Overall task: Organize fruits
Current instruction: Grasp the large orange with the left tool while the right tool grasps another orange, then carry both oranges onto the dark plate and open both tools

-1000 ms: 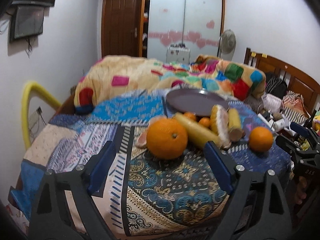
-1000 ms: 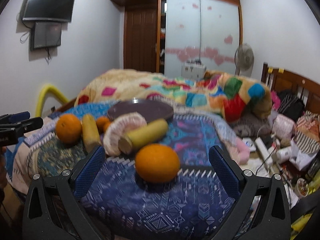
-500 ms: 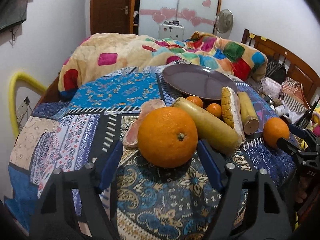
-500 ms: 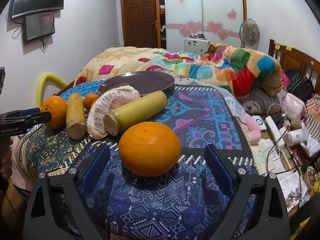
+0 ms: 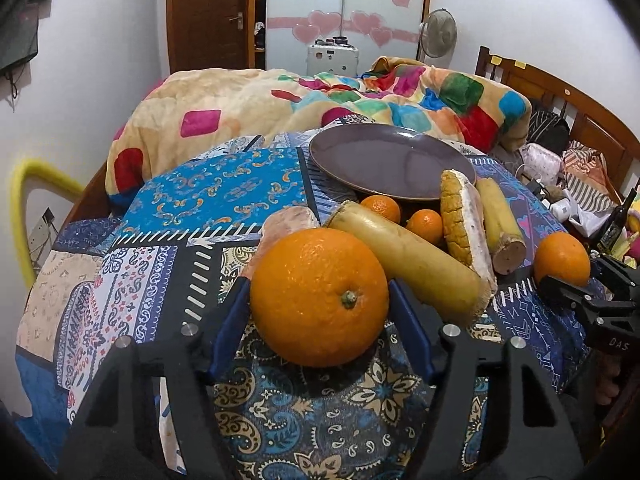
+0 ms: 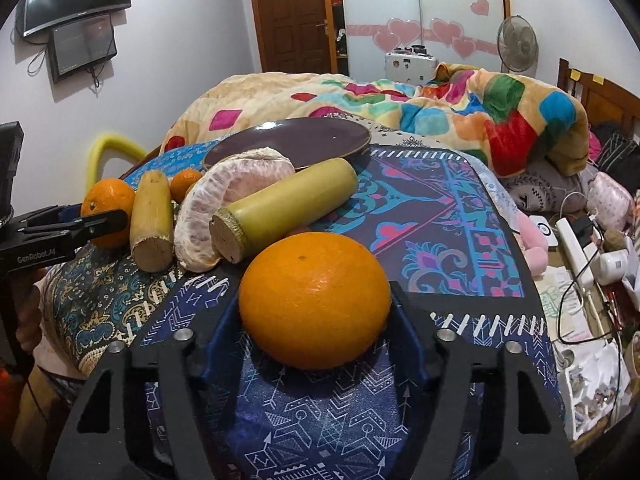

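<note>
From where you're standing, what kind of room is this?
Most likely a bedroom in a home. A colourful blanket is heaped on a bed with a wooden headboard, and a wardrobe with heart stickers stands behind. The fruit lies on a patterned bedspread.

Left gripper [image 5: 320,300] jaws just closing, right gripper [image 6: 316,300] jaws likewise, angled downward

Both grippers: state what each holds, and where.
Left gripper clamps one orange across its sides; right gripper clamps another orange likewise.

"GenRobot.AI" in white on the left gripper [image 6: 64,226], "DAS" on the right gripper [image 5: 576,292]
</note>
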Demonstrator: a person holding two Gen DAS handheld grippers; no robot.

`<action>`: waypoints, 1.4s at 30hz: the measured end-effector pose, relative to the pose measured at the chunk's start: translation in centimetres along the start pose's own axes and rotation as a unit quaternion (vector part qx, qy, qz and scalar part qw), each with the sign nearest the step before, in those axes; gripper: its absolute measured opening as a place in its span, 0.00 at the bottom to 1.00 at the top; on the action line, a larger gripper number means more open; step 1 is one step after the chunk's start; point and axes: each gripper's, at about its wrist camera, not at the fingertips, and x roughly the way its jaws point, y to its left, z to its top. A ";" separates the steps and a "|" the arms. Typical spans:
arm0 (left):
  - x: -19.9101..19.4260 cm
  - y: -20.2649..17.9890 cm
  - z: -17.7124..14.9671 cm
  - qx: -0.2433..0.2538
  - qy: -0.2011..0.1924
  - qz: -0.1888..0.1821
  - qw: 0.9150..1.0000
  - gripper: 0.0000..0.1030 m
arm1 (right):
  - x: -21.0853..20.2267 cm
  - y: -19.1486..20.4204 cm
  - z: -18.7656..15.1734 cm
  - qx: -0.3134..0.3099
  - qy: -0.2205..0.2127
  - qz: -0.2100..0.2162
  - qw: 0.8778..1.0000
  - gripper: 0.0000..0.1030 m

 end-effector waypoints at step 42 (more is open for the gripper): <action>-1.6 -1.5 11.5 0.009 -0.075 0.019 0.997 0.65 | -0.7 -1.3 12.6 -0.028 -0.119 -0.009 0.992 0.62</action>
